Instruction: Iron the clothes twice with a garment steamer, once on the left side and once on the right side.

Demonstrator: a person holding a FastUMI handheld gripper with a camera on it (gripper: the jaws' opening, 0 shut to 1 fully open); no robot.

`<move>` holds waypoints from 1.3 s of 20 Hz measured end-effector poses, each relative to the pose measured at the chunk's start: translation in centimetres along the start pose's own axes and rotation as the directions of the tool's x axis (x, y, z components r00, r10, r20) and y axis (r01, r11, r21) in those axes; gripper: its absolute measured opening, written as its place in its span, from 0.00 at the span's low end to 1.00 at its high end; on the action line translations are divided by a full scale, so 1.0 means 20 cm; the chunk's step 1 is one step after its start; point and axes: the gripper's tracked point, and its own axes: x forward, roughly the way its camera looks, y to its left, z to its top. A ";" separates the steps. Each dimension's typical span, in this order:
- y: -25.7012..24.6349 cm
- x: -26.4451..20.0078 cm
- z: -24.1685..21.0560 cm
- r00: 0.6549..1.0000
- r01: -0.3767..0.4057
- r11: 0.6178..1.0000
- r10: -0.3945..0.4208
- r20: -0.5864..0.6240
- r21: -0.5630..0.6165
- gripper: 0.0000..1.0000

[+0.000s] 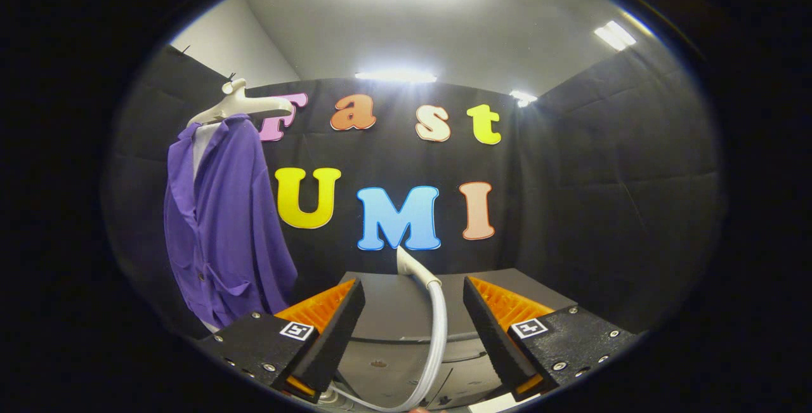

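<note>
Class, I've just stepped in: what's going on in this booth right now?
A hand-held pair of tongs is open, its fingers spread to either side of a grey steamer hose without pressing on it. The hose rises to a pale steamer nozzle just ahead of the fingers, over a dark table. Off to the left, a purple shirt hangs on a white hanger, well clear of the nozzle. Steaming hasn't begun.

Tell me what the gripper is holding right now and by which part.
Nothing is held. The gripper is open, its fingers apart on either side of the steamer hose without touching it; the purple shirt hangs off to the side.
</note>
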 end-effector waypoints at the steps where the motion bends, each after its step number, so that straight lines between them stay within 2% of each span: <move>1: -0.06 0.08 0.00 1.000 0.009 1.000 -0.009 0.001 -0.013 0.96; 3: -0.15 0.23 -0.01 1.000 0.013 1.000 -0.013 -0.004 -0.008 0.96; 6: -0.25 0.45 -0.07 0.999 -0.006 0.998 0.008 -0.043 0.063 0.96; 9: -0.38 0.68 -0.12 0.994 0.020 0.991 -0.006 -0.108 0.129 0.96; 12: -0.39 0.87 -0.15 0.988 -0.022 0.974 0.055 -0.144 0.225 0.96; 15: -0.36 1.01 -0.23 0.973 -0.052 0.935 0.127 -0.192 0.350 0.95; 18: -0.29 1.12 -0.35 0.941 -0.068 0.885 0.210 -0.266 0.460 0.95; 22: -0.19 1.20 -0.46 0.877 -0.086 0.788 0.350 -0.329 0.610 0.95; 24: -0.17 1.22 -0.52 0.848 -0.077 0.763 0.388 -0.361 0.641 0.95; 26: -0.10 1.24 -0.57 0.805 -0.083 0.736 0.447 -0.391 0.671 0.95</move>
